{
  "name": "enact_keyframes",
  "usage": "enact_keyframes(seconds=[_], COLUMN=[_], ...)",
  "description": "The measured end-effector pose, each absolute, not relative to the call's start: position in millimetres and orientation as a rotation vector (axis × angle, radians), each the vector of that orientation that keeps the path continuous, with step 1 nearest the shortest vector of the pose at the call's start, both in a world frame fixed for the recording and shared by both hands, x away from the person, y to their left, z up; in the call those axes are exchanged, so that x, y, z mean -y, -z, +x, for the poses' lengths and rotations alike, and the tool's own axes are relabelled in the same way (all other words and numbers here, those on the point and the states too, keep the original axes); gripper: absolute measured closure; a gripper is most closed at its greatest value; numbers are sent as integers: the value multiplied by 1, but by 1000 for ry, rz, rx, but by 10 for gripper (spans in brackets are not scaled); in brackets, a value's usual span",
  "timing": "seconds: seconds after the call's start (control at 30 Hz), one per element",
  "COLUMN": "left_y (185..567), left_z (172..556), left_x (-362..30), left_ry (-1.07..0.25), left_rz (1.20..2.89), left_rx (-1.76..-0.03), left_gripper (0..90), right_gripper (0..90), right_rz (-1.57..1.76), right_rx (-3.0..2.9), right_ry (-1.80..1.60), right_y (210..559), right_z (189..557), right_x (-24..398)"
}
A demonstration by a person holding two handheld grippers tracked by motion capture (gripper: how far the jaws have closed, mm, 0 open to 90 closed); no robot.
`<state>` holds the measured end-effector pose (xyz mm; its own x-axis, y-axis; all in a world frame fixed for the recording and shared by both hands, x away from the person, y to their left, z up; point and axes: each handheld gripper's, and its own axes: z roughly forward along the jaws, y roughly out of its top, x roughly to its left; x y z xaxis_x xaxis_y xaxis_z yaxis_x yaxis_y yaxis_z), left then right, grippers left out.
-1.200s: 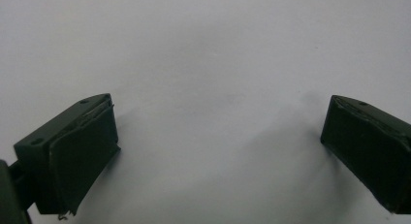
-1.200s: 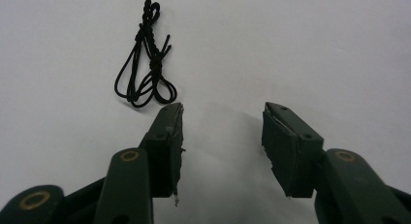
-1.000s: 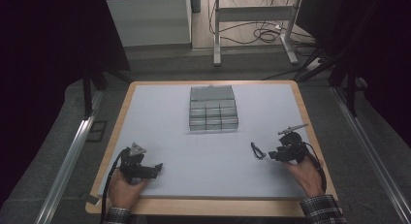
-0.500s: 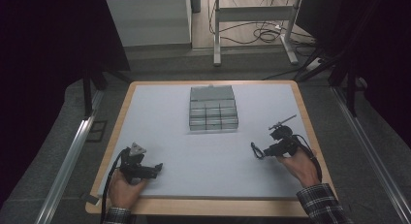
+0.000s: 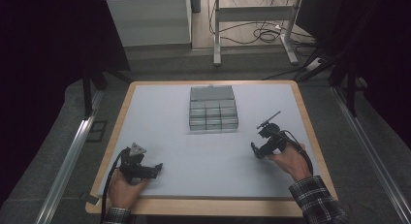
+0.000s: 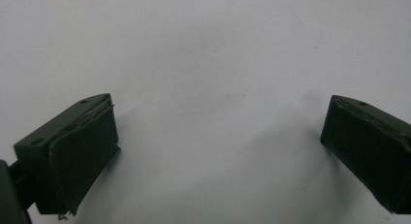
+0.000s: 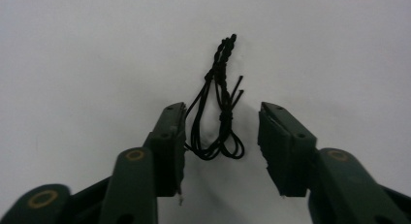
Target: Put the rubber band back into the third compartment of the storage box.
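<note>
Tongs over pale grey table

Thin black twisted wire bundle, perhaps looped, flat on white mat.

Right gripper shifted inward from near the right edge of the white table top, toward the table's middle and slightly away from the near edge; it now sits closer to the grey compartmented storage box than one second ago. The person's right hand and plaid-sleeved forearm followed, angling further in from the near right corner. Its jaws have just been opening, after closing a bit half a second ago; in the right gripper view a small black twisted wire bundle lies on the table between them, touching the left pad, clear of the right one.
</note>
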<state>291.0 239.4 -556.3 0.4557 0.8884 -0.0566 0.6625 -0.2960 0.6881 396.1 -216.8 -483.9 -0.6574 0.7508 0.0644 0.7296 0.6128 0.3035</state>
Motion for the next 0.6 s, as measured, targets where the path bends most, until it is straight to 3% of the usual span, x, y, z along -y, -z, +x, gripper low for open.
enact_keyframes(seconds=[0.1,0.23,0.4,0.53,0.6], left_y=[556,556,556,556,556], left_z=[291,291,291,291,291], left_x=[-239,-239,-239,-239,-239], left_ry=[-447,-447,-447,-447,-447], left_rz=[2058,2057,2057,2057,2057], left_rx=[-1289,-1289,-1289,-1289,-1289], left_gripper=[0,0,0,0,0], right_gripper=[447,468,631,824,846], right_rz=[1279,1243,1223,1232,1257], right_rx=[-2767,-2776,-2742,-2763,-2765], right_ry=[-439,-395,-293,-277,-284], right_y=[489,492,491,490,490], right_z=[397,396,394,393,393], right_x=[215,210,204,202,202])
